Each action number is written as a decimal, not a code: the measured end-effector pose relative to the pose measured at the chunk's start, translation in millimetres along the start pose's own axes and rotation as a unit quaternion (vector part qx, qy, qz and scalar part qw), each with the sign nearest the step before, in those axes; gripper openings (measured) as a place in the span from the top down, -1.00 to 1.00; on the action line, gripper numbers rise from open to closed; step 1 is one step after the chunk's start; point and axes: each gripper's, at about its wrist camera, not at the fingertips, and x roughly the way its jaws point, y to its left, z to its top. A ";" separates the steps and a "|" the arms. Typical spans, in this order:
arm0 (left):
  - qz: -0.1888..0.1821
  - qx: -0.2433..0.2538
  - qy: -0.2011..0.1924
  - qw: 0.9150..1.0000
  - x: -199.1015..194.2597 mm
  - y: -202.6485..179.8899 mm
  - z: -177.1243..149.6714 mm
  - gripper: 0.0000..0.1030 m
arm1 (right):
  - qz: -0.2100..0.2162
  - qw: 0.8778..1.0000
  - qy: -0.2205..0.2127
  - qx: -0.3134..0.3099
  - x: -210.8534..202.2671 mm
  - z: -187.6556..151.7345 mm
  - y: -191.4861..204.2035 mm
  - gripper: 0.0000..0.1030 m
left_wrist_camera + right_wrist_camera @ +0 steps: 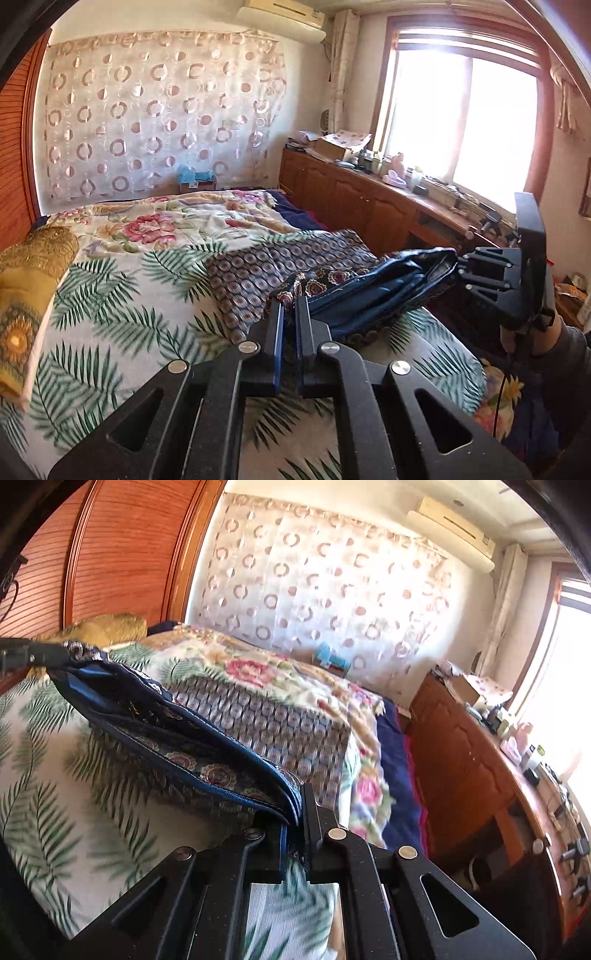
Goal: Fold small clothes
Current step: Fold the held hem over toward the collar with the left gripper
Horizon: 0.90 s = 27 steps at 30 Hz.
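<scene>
A small dark blue garment [373, 288] with a paisley print hangs stretched between my two grippers, lifted a little above the bed. My left gripper [290, 306] is shut on one end of it. My right gripper [295, 805] is shut on the other end of the garment [177, 731]. The right gripper also shows in the left wrist view [461, 266] at the right, and the left gripper shows at the far left of the right wrist view [62, 653]. A folded cloth with a small round print [280, 266] lies on the bed behind the garment.
The bed has a palm-leaf sheet [110, 314] and a floral quilt [192, 218] further back. A yellow pillow [29, 280] lies at the left. A wooden cabinet [354, 199] with clutter runs under the window at the right. A wooden wardrobe [110, 554] stands at the head.
</scene>
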 end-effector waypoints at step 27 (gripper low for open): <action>0.027 0.008 0.048 0.998 112.8 49.1 43.3 0.55 | 0.054 0.998 0.032 0.029 84.3 12.4 -32.7 0.91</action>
